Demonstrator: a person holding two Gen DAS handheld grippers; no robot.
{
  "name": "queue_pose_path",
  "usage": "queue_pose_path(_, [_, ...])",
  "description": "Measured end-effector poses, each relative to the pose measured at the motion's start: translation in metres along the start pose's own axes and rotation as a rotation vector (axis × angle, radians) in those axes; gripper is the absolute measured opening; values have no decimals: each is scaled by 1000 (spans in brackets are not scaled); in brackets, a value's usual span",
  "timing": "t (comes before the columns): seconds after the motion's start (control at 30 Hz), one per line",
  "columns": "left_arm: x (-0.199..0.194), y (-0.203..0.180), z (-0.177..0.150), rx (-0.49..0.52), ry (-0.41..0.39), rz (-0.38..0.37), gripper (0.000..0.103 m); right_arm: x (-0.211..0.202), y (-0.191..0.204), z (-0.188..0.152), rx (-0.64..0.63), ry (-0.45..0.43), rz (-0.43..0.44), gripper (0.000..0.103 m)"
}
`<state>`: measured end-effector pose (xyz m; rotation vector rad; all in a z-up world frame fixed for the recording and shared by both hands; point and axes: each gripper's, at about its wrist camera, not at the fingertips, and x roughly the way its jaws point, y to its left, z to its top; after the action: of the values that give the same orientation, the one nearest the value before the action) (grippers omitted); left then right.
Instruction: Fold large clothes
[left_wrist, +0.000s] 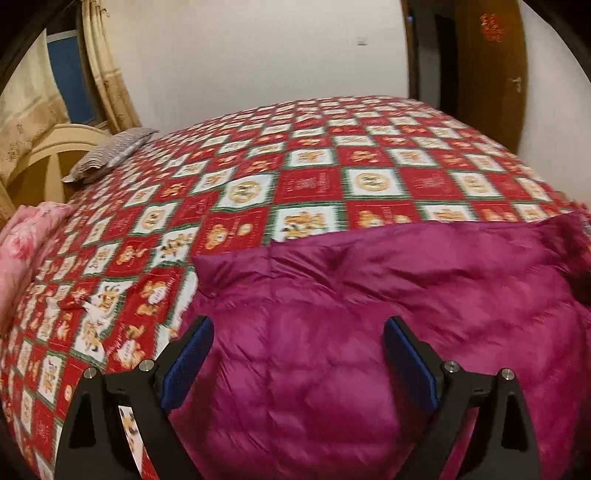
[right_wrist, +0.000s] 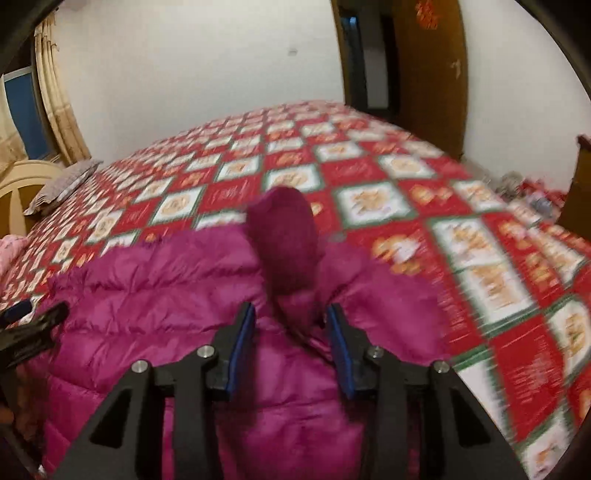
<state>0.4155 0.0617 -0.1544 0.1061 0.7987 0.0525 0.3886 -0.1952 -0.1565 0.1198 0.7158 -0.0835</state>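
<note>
A magenta quilted jacket (left_wrist: 369, 332) is seen spread on the near part of a bed covered by a red, white and green checked bedspread (left_wrist: 295, 177); no container is seen. Relative to the jacket, a grey patterned pillow (left_wrist: 110, 155) lies at the far left by a cream headboard (left_wrist: 48, 155), and a pink floral quilt (left_wrist: 26, 240) is bunched at the left edge of the bed. A wooden door (left_wrist: 487, 66) stands beyond the bed, far right of the jacket. The left gripper (left_wrist: 298, 363) is held over the jacket with its blue pads set wide apart, nothing caught between them. The right gripper (right_wrist: 291, 349) has its jaws partly drawn in, with a raised dark magenta fold of the jacket between the pads; whether the pads press on it cannot be told.
</note>
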Motion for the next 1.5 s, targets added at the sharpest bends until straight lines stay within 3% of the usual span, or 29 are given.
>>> queue_pose_path(0.17, [-34, -2, -21, 25, -35, -50, 94, -27, -54, 4, 7, -14, -211, 45])
queue_pose_path(0.2, [-39, -1, -26, 25, -40, -55, 94, -37, -61, 4, 21, -23, -218, 45])
queue_pose_path(0.33, [-62, 9, -56, -4, -60, -61, 94, -76, -50, -5, 22, -63, -111, 45])
queue_pose_path(0.5, [-86, 51, -91, -217, -80, -58, 94, -91, 32, -26, -100, -62, 102, 39])
queue_pose_path(0.63, [-99, 69, -113, -292, -119, -24, 94, -80, 92, -44, -136, -29, 234, 34])
queue_pose_path(0.83, [-95, 80, -130, -408, -94, -32, 94, -49, 125, -68, -137, 35, 227, 32])
queue_pose_path(1.2, [-64, 64, -146, -553, -13, -162, 94, -26, 127, -89, -144, 95, 192, 32])
queue_pose_path(1.5, [-39, 62, -127, -706, -106, -285, 93, -21, 121, -93, -103, 98, 224, 32])
